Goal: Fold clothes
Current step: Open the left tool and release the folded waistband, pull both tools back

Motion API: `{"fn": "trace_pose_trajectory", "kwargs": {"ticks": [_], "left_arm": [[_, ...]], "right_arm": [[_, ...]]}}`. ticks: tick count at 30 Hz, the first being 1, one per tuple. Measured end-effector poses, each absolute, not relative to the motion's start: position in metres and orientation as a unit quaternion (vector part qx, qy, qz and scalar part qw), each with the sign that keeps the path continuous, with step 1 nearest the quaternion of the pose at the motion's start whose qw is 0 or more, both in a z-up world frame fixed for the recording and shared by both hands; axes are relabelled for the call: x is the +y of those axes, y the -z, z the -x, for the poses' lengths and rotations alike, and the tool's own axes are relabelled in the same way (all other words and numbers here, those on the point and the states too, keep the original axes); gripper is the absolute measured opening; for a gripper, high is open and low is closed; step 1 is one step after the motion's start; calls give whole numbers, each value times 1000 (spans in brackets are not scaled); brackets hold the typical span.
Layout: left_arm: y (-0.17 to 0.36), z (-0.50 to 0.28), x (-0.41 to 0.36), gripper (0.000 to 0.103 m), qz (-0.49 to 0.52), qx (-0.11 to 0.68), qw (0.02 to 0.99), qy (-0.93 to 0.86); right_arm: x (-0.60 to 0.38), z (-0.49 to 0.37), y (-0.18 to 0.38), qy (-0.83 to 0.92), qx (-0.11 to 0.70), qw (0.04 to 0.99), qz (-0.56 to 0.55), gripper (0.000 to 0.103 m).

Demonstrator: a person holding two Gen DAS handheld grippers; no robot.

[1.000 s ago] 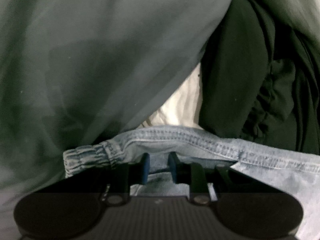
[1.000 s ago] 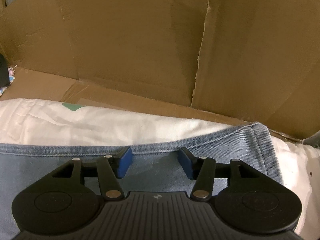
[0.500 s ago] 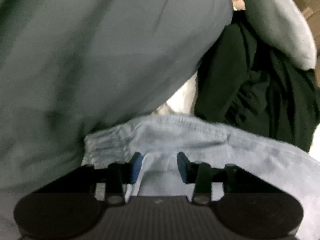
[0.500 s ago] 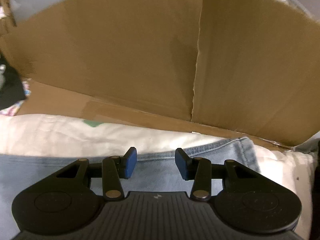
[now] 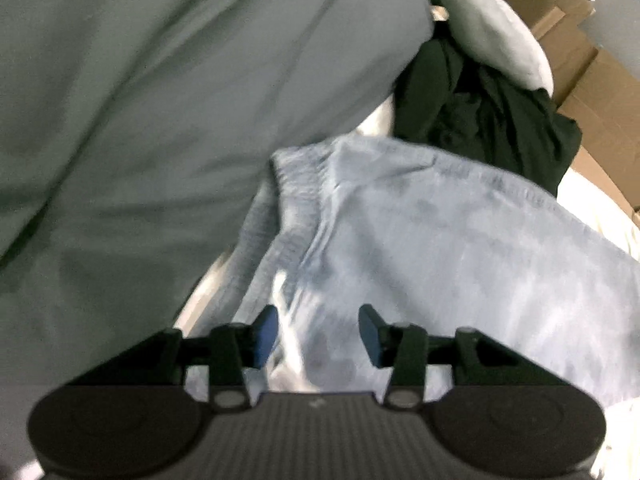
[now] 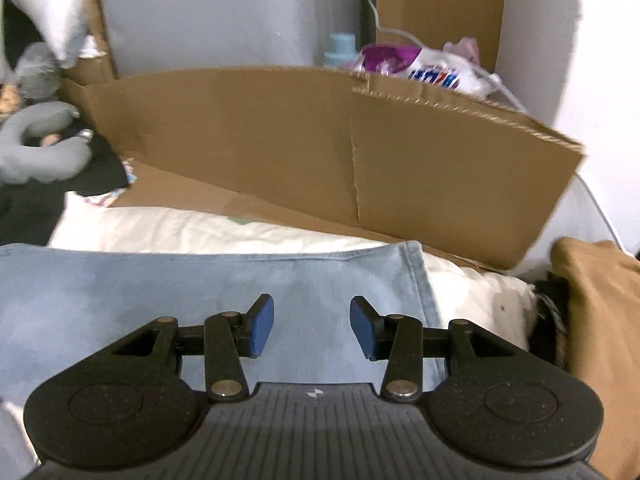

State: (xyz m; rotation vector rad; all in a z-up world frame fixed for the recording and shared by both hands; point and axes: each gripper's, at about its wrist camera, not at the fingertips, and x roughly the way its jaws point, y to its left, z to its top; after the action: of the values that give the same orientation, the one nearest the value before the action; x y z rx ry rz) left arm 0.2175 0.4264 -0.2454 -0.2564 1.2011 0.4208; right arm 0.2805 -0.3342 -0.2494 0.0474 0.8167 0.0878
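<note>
A pale wall (image 6: 208,12) is standing at the back, with a tall brown cardboard sheet (image 6: 436,4) leaning against it. A long cardboard panel (image 6: 280,140) is running across in front — its top edge ragged, a crease running down its middle. Behind it, a printed plastic bag (image 6: 436,66) and a light-blue bottle cap (image 6: 340,46) are showing. More cardboard boxes (image 5: 576,40) are sitting at the far side.

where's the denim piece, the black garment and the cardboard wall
denim piece (image 6: 200,300): right wrist view, flat middle of the cloth
black garment (image 5: 480,120): left wrist view, crumpled middle folds
cardboard wall (image 6: 280,140): right wrist view, inner face left of the crease
</note>
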Motion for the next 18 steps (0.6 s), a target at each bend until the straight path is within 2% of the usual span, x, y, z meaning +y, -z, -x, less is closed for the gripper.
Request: {"fn": "trace_pose_trajectory", "kwargs": {"ticks": [7,10,18], "left_arm": [[234,-152,428,48,145,569,782,-208],[221,-135,430,54,150,564,786,-204],[210,-108,429,55,157,566,781,-209]], "right_arm": [[-342,-195,203,-86,371,925,-4,50],[-349,-164,189,-92,363,927,-8,50],[-366,-92,179,-81,359,930,-20,50]]}}
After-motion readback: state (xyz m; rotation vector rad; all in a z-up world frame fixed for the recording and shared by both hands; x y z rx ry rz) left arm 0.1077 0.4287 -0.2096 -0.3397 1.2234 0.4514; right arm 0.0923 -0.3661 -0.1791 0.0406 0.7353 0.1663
